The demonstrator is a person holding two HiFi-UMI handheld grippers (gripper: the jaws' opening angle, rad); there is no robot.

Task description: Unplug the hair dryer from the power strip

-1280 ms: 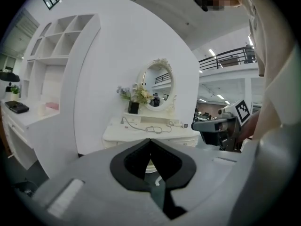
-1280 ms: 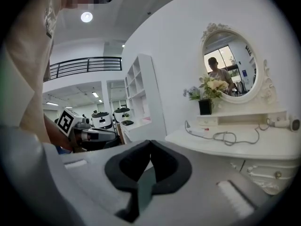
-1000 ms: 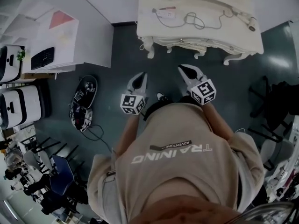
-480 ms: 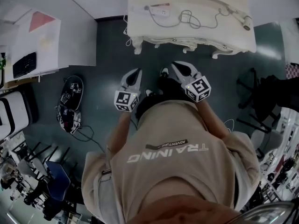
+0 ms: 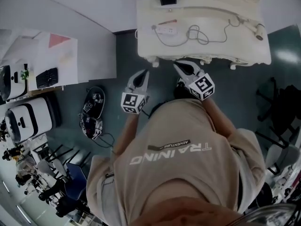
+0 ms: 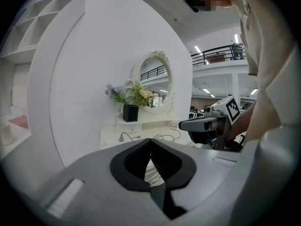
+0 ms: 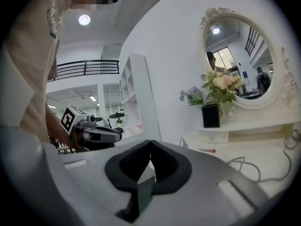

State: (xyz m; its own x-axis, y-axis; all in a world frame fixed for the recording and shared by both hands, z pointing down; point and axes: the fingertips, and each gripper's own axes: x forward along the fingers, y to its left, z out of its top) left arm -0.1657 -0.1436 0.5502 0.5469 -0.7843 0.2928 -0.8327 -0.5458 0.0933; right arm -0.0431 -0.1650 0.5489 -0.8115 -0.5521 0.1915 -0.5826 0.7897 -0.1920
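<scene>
In the head view a white power strip (image 5: 167,30) lies on the cream vanity table (image 5: 155,51). A grey cable (image 5: 197,33) loops from it to the white hair dryer (image 5: 257,30) at the table's right end. My left gripper (image 5: 143,73) and right gripper (image 5: 178,65) hover side by side just short of the table's front edge, both shut and holding nothing. The left gripper view has the right gripper (image 6: 207,124) at its right and the cable (image 6: 162,136) on the table beyond. The right gripper view has the left gripper (image 7: 96,134) at its left.
A black vase of flowers (image 7: 210,116) and an oval mirror (image 7: 240,60) stand at the table's back. On the floor to the left lie two spare grippers (image 5: 91,112) with a cord. A white desk (image 5: 56,55) stands left; dark chairs (image 5: 282,112) are at the right.
The vanity table has come closer to both grippers as the person stepped toward it. Both grippers keep their side-by-side pose and stay shut.
</scene>
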